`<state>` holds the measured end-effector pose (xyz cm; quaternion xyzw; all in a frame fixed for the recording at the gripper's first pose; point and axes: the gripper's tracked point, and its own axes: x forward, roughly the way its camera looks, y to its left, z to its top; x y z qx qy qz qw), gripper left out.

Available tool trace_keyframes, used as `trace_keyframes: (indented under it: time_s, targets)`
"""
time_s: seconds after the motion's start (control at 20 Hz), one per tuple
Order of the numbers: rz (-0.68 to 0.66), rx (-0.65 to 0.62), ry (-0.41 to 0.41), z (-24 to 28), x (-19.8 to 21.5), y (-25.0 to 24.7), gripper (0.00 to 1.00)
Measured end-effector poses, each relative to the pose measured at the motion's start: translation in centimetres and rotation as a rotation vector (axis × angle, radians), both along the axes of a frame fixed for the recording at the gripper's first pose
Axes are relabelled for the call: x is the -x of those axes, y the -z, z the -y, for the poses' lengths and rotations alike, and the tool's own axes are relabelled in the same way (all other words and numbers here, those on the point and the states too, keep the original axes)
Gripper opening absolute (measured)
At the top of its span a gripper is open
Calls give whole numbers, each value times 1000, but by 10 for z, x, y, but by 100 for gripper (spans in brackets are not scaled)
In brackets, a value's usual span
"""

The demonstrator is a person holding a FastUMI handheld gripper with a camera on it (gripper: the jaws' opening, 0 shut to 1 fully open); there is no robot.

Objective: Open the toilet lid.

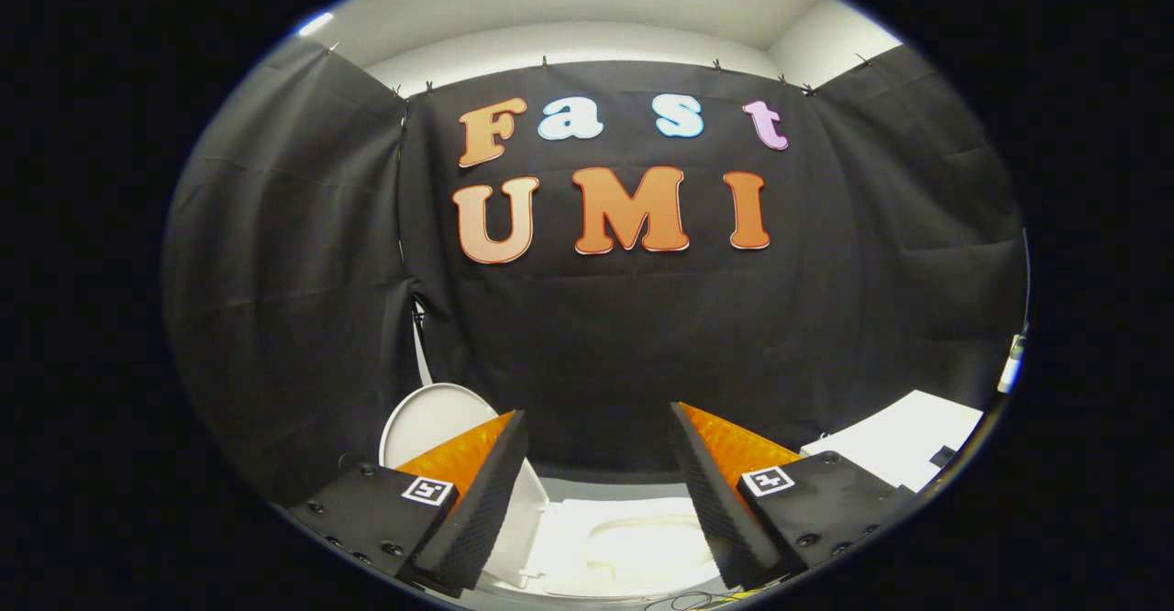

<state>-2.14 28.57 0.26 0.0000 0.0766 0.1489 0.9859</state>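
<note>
Looking forward along the gripper (pixel 598 423), the view takes in its two fingers (pixel 477 501) spread wide apart, with nothing held between them and neither pad touching anything. Between and below the fingers, at about 6 o'clock from their tips, lies the toilet (pixel 633 547), its white bowl rim and seat exposed from above. The toilet lid (pixel 431 418) stands raised, close to upright, at roughly 9 o'clock from the gap between the fingers; its rounded top edge rises just behind the left finger, which hides its lower part. The lid leans back toward the black cloth wall (pixel 596 336) of the booth, which hangs beyond the fingers at 12 o'clock and wraps round both sides. At about 3 o'clock from the right finger sits a flat white surface (pixel 903 437), just behind that finger's base; what it belongs to cannot be told.
</note>
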Motion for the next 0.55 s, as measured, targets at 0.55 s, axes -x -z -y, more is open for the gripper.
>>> trace_keyframes:
  time_s: [0.55]
  targets:
    - [27, -52, 44, 50, -13, -13, 98]
